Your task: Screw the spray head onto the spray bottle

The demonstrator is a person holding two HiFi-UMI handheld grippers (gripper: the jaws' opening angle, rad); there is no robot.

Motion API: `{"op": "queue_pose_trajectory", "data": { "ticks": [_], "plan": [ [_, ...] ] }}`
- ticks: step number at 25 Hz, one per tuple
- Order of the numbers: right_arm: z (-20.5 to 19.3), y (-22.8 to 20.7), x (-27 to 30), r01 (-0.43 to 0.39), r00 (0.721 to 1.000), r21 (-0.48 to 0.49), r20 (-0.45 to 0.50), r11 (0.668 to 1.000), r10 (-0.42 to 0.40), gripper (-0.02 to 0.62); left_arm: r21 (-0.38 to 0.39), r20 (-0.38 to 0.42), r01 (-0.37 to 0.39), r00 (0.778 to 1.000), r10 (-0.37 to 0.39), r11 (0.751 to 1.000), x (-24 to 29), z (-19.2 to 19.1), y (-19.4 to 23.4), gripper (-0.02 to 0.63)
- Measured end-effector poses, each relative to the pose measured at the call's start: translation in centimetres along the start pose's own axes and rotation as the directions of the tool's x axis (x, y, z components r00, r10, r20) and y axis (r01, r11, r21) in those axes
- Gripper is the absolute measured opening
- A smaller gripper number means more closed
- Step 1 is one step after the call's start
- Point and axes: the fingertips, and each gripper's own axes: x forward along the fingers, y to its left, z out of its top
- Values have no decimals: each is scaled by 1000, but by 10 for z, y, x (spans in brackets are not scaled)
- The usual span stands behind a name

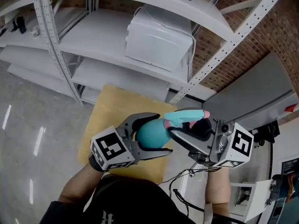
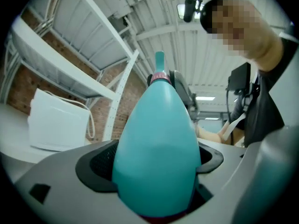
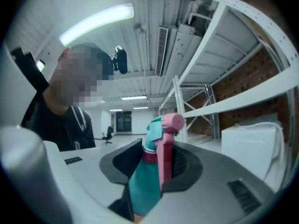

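The teal spray bottle point(image 1: 150, 134) lies sideways in the air over a yellow board, and my left gripper point(image 1: 163, 134) is shut on its round body. In the left gripper view the bottle point(image 2: 156, 143) fills the space between both pads and points away. The spray head point(image 1: 183, 117), teal with a pink nozzle point(image 1: 204, 114), sits at the bottle's neck. My right gripper point(image 1: 186, 129) is shut on the spray head. The right gripper view shows the head point(image 3: 154, 129), its pink trigger point(image 3: 164, 162) and a dark red collar point(image 3: 149, 156) between the pads of the right gripper point(image 3: 156, 169).
White metal shelving point(image 1: 56, 41) stands ahead with a white box point(image 1: 159, 41) on one shelf. Below the grippers lies the yellow board point(image 1: 114, 111). A grey slanted panel point(image 1: 252, 92) and a brick wall point(image 1: 280, 27) are at the right. Cables point(image 1: 187, 190) hang near the person's body.
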Motion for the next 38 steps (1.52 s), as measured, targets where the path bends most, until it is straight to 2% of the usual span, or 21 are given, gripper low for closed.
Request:
{"op": "queue_pose_trajectory", "data": {
  "ticks": [2, 3, 5, 7, 10, 13, 15, 17, 19, 20, 22, 24, 26, 28, 30, 31, 32, 34, 36, 37, 38],
  "plan": [
    [-8, -12, 3, 159, 984, -50, -79, 986, -163, 130, 82, -53, -169, 983, 174, 982, -4, -6, 21, 449],
    [-13, -20, 4, 239, 964, -47, -106, 970, -242, 130, 125, -70, -264, 959, 274, 956, -6, -9, 32, 449],
    [-21, -35, 5, 378, 920, 7, -115, 926, -374, 130, 165, -72, -425, 895, 440, 890, -11, -13, 50, 449],
    [-27, -48, 7, 474, 879, 92, -97, 876, -466, 130, 131, -59, -516, 848, 526, 847, -12, -19, 59, 449],
    [-38, -60, 12, 558, 830, 166, -111, 813, -547, 132, 89, -74, -566, 817, 572, 820, -13, -31, 71, 449],
    [-41, -57, 8, 601, 799, 176, -119, 780, -589, 133, 43, -87, -571, 816, 572, 820, -11, -34, 83, 449],
    [-42, -48, 6, 598, 802, 168, -121, 784, -586, 133, 12, -90, -573, 815, 572, 819, -12, -35, 90, 449],
    [-42, -33, 13, 564, 825, 135, -128, 815, -550, 133, 6, -87, -572, 817, 570, 820, -13, -35, 93, 449],
    [-44, -13, 25, 492, 867, 86, -144, 866, -478, 133, -15, -74, -550, 833, 548, 835, -12, -34, 92, 449],
    [-43, -2, 27, 450, 887, 66, -147, 891, -437, 133, -33, -64, -527, 849, 524, 849, -10, -33, 90, 449],
    [-34, 14, 16, 386, 919, 45, -110, 921, -379, 132, -81, -40, -439, 899, 437, 895, -6, -32, 80, 449],
    [-16, 11, -16, 371, 928, 76, -6, 925, -372, 132, -142, -6, -285, 958, 287, 948, -4, -26, 62, 449],
    [-5, -14, -46, 347, 926, 164, 99, 923, -365, 133, -193, 41, -79, 995, 89, 978, -6, -16, 38, 449],
    [-5, -38, -52, 236, 946, 248, 161, 940, -280, 137, -216, 80, 125, 991, -110, 968, -10, -6, 10, 449],
    [-2, -36, -37, 35, 973, 284, 210, 958, -98, 192, -236, 102, 279, 960, -261, 931, -12, 1, -14, 449],
    [2, -27, -28, -65, 973, 280, 229, 958, 0, 218, -247, 107, 328, 944, -311, 912, -12, 3, -22, 449],
    [6, -17, -19, -141, 969, 263, 236, 954, 78, 236, -257, 105, 359, 933, -343, 897, -12, 3, -28, 449],
    [10, -6, -4, -197, 964, 233, 223, 952, 145, 237, -262, 72, 366, 930, -360, 893, -9, -1, -32, 449],
    [8, -11, 4, -160, 973, 258, 206, 953, 108, 219, -247, 14, 299, 952, -305, 922, -6, -12, -26, 449],
    [5, -18, 6, -111, 980, 285, 191, 952, 57, 119, -232, -19, 238, 968, -249, 943, -4, -18, -18, 449],
    [-1, -26, 7, -39, 986, 311, 165, 950, -13, 100, -205, -60, 155, 983, -171, 966, -4, -25, -7, 449]
  ]
}}
